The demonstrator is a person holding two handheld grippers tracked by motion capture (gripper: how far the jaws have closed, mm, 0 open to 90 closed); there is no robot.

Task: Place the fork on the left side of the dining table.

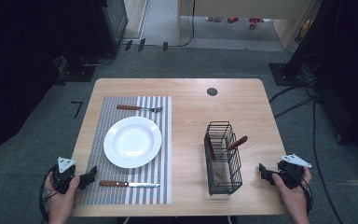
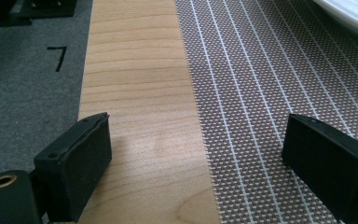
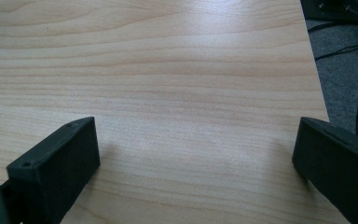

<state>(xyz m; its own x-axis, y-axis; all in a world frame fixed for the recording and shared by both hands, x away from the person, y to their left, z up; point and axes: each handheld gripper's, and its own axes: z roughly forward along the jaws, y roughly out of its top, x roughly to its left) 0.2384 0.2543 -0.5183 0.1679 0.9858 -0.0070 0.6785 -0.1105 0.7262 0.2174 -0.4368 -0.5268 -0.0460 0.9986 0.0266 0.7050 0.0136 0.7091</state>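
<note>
Round glossy plate (image 1: 132,142) on woven placemat (image 1: 154,182); boxy wire basket (image 1: 223,158) (black).

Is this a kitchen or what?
Probably a lab or workshop, not a kitchen: a light wooden table laid with a round white plate stands on grey carpet among loose black cables.

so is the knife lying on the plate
No, the knife lies on the striped placemat on the person's side of the white plate, apart from it.
</note>
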